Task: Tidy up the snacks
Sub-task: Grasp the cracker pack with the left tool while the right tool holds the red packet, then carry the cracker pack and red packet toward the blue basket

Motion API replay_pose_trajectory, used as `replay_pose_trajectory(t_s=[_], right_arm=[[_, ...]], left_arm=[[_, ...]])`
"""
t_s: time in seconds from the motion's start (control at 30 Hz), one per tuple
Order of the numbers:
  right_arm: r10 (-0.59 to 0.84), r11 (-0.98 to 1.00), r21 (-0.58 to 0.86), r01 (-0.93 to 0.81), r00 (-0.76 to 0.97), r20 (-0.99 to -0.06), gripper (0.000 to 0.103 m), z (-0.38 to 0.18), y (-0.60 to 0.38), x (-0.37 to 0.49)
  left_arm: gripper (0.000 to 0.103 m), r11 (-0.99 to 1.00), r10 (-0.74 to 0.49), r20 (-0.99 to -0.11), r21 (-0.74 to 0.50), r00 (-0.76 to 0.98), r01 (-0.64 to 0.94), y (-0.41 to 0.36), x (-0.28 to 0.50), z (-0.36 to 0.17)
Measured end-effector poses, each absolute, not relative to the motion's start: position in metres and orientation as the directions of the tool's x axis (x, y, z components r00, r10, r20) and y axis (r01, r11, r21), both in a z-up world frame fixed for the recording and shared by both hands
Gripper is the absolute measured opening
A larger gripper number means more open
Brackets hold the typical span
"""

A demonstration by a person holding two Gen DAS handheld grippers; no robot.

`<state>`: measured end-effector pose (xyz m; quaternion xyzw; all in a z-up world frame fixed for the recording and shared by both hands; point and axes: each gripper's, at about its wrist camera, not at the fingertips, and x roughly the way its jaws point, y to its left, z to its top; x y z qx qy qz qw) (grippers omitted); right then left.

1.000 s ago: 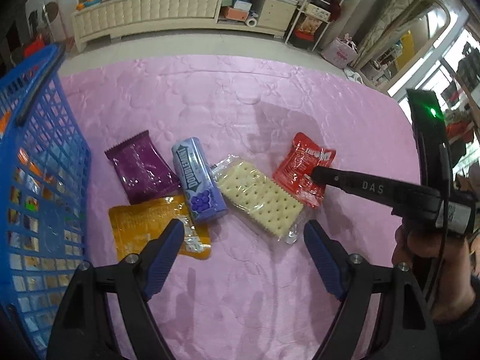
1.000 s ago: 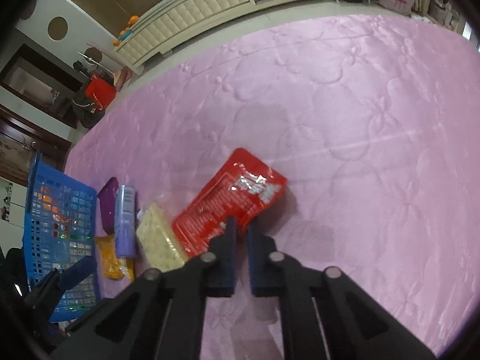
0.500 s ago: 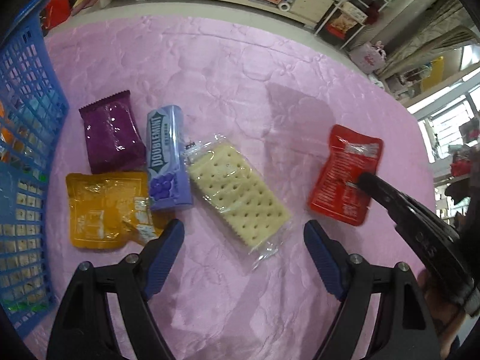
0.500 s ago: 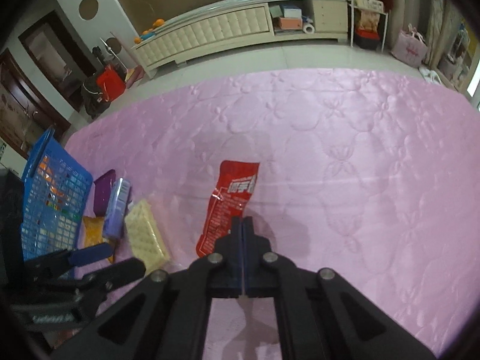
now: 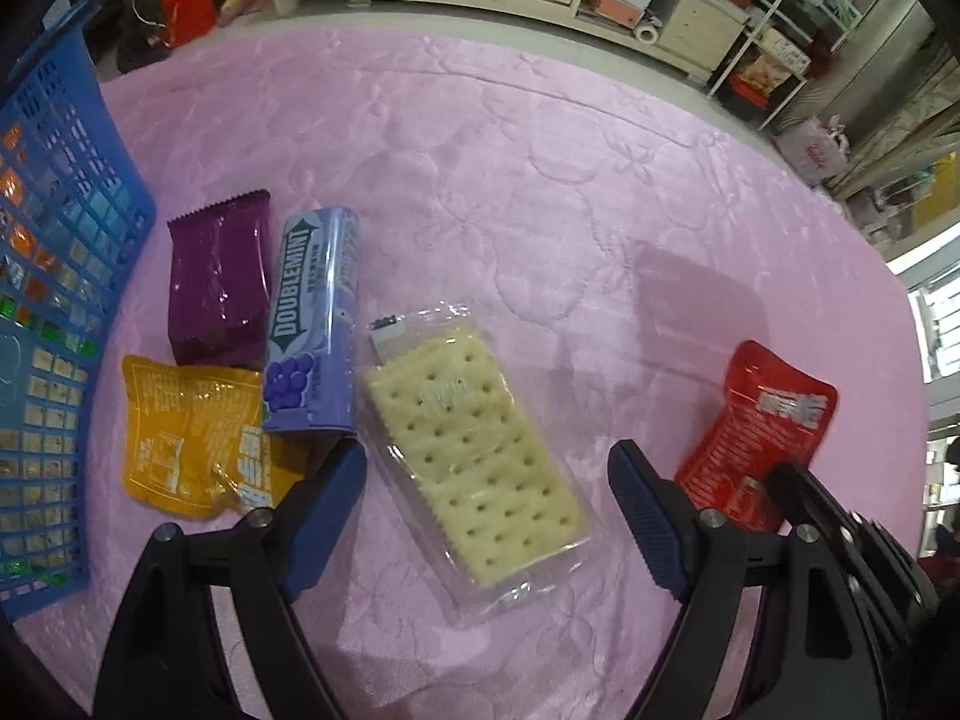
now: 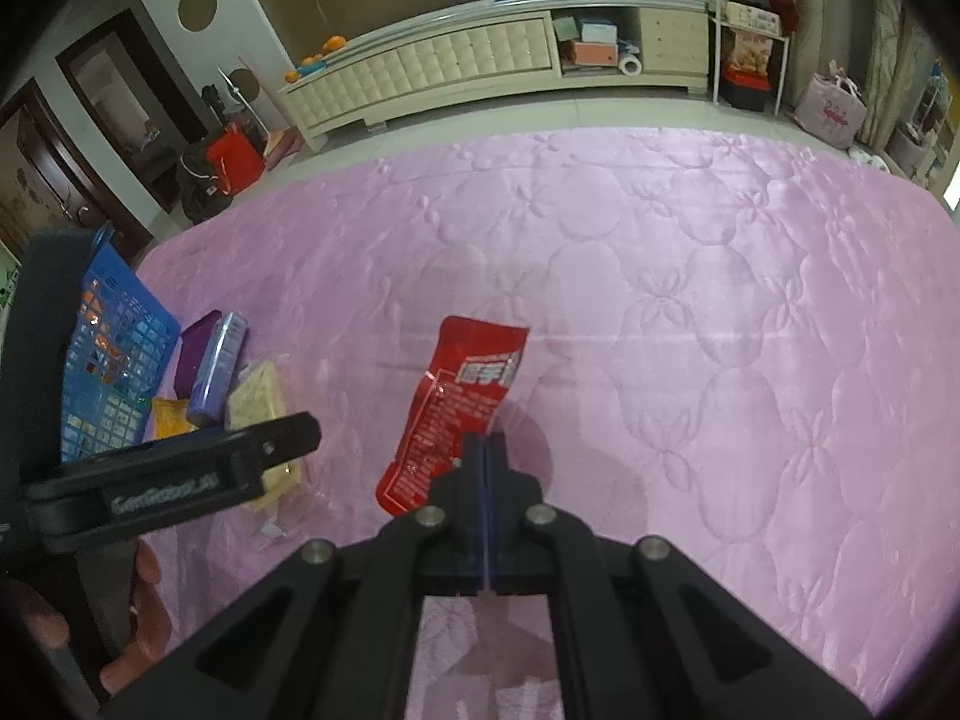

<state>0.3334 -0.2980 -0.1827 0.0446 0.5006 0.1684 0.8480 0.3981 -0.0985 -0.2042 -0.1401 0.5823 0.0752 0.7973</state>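
My right gripper (image 6: 485,450) is shut on the near edge of a red snack pouch (image 6: 462,402) and holds it lifted above the pink quilt; the pouch also shows in the left wrist view (image 5: 762,426). My left gripper (image 5: 486,492) is open, its fingers astride a clear pack of crackers (image 5: 474,450). Left of that lie a purple Doublemint tube (image 5: 312,324), a dark purple packet (image 5: 219,288) and a yellow pouch (image 5: 192,438). A blue basket (image 5: 54,312) holding snacks stands at the far left.
The pink quilted surface (image 6: 690,312) stretches wide to the right. Beyond its far edge are the floor, a long cream cabinet (image 6: 480,66) and shelves with boxes. The left gripper's body (image 6: 168,480) shows close on the left in the right wrist view.
My right gripper has closed on the red pouch, lifted it off the quilt and carried it right, away from the crackers. My left gripper has moved in closer over the crackers, still open.
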Motion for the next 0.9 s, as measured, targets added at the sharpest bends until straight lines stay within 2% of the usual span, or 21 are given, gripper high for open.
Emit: replay_pose_trajectory(t_s=[0.13,0.23,0.27,0.33,0.53,0.9], right_arm=[[0.337,0.938,0.255,-0.236,0.441,-0.832,0.003,-0.184,-0.303,0.330],[0.347,0.935,0.269,-0.230,0.441,-0.828,0.003,-0.184,-0.305,0.328],[0.350,0.934,0.273,-0.231,0.440,-0.827,0.003,-0.184,-0.305,0.327],[0.355,0.932,0.276,-0.234,0.436,-0.827,0.003,-0.185,-0.305,0.325],[0.374,0.925,0.302,-0.229,0.428,-0.822,0.003,-0.185,-0.304,0.319],[0.368,0.926,0.286,-0.246,0.420,-0.830,0.003,-0.171,-0.298,0.283]], left_arm=[[0.080,0.966,0.032,-0.961,-0.040,0.274,-0.256,-0.115,0.410,-0.208],[0.078,0.969,0.053,-0.961,-0.016,0.272,-0.245,-0.121,0.411,-0.210],[0.076,0.970,0.051,-0.961,-0.017,0.273,-0.243,-0.122,0.411,-0.209],[0.063,0.975,0.047,-0.960,-0.016,0.276,-0.222,-0.122,0.411,-0.208],[0.048,0.983,0.019,-0.955,-0.036,0.296,-0.178,-0.124,0.392,-0.205],[0.046,0.992,-0.115,-0.945,-0.127,0.308,-0.019,-0.138,0.338,-0.204]])
